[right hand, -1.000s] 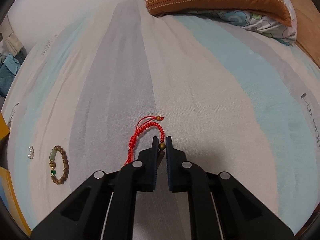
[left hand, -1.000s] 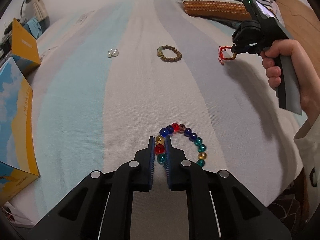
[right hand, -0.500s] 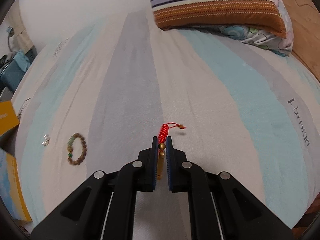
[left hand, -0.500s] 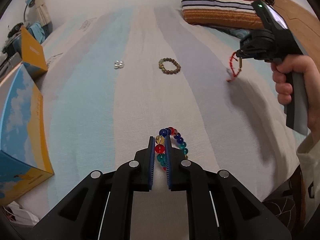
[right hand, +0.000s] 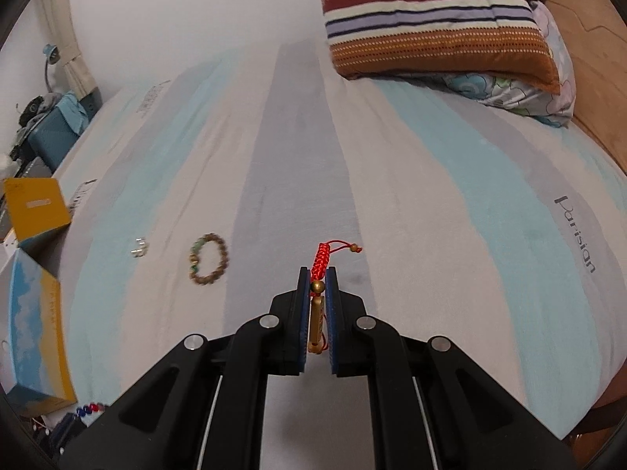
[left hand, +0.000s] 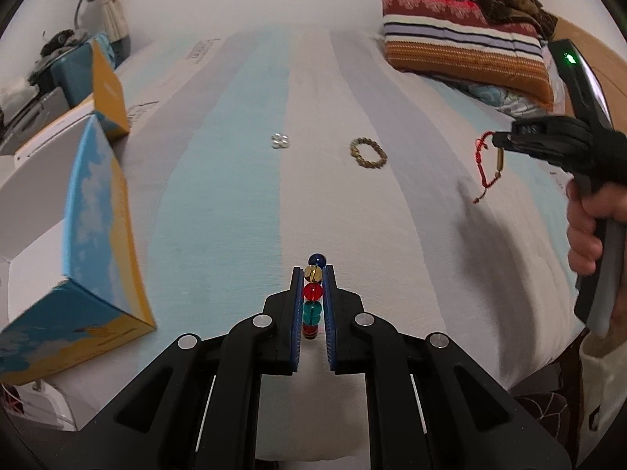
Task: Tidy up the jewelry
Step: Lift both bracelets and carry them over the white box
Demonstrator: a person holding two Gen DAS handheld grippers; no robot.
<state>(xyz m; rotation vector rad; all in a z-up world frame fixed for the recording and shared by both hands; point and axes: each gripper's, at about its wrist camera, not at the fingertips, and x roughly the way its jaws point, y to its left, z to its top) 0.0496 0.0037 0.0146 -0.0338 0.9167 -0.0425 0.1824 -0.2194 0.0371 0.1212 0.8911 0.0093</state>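
My left gripper is shut on a bracelet of coloured glass beads, held above the striped bedsheet. My right gripper is shut on a red cord bracelet with a gold tube charm, also lifted off the bed; it hangs from the right gripper in the left wrist view. A brown wooden bead bracelet and a small pearl piece lie on the sheet ahead. An open blue and yellow box stands at the left.
A striped pillow lies on a floral one at the head of the bed. A wooden headboard runs along the right. Clutter and a teal bag sit off the bed's left side. The bed's edge is close below.
Both grippers have lifted their bracelets off the bed and risen. The bead bracelet now hangs edge-on between my left fingers. The box has come closer on the left.
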